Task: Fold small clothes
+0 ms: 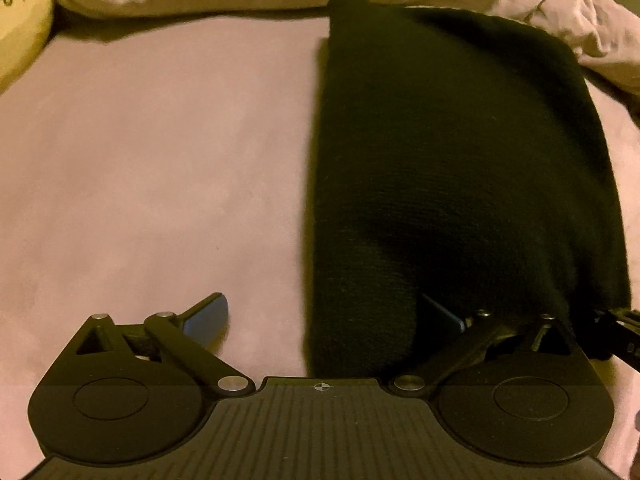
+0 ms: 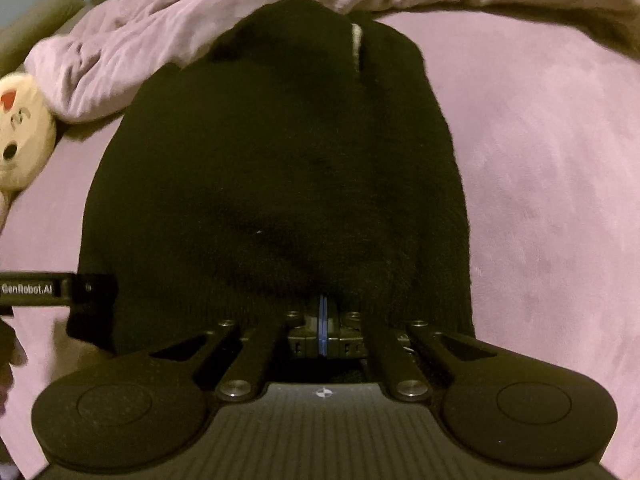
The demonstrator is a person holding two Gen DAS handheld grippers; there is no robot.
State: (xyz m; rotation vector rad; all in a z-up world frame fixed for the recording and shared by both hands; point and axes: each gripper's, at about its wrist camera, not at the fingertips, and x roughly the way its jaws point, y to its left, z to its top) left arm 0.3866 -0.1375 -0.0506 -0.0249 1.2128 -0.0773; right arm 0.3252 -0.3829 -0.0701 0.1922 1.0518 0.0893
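A black knit garment (image 1: 460,168) lies stretched out on the pink bed sheet (image 1: 152,168). In the left wrist view my left gripper (image 1: 324,316) is open, with the garment's near left corner lying between its blue pads (image 1: 210,316). In the right wrist view the garment (image 2: 280,168) fills the middle. My right gripper (image 2: 323,320) is shut on the garment's near edge, blue pads pressed together. The left gripper's body (image 2: 52,290) shows at the left edge there, at the garment's corner.
A rumpled pink blanket (image 2: 160,32) lies bunched along the far side of the bed. A cream plush toy (image 2: 20,136) sits at the far left, also in the left wrist view (image 1: 20,20). Bare sheet (image 2: 540,184) extends to the right of the garment.
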